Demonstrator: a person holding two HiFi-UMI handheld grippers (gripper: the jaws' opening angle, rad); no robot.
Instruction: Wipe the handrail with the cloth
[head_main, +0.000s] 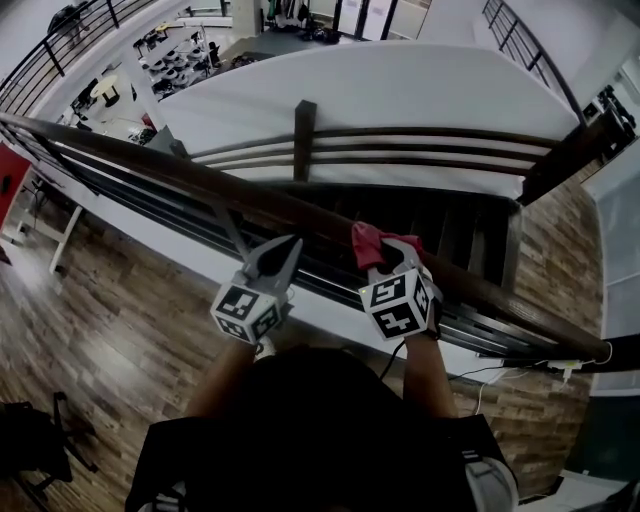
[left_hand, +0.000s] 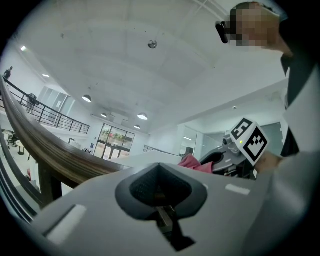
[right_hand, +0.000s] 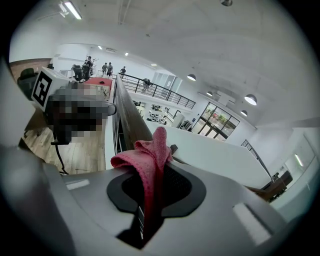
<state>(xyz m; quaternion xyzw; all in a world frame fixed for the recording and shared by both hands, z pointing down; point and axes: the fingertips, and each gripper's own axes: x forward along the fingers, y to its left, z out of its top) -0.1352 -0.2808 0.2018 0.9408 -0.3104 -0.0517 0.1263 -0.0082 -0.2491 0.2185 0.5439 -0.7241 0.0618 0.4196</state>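
Our right claw (head_main: 388, 252) was clamped on the soft pink knitted cloth (right_hand: 150, 155), which bunched ahead of its tips against the dark wooden handrail (head_main: 200, 180). We judged the cloth light and limp, best pinched by a fold. Our left claw (head_main: 283, 250) sat closed and empty just beside the right one, and a dark upright post (head_main: 303, 125) stood well beyond both, out of the wiping path.

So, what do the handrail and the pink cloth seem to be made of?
Handrail: most likely wood, dark brown with a smooth finish and a faint sheen; long grain streaks run along it. It could also be a wood-look covering. Cloth: a soft textile, probably microfibre or terry, matte; a fine looped texture shows and it folds limply.
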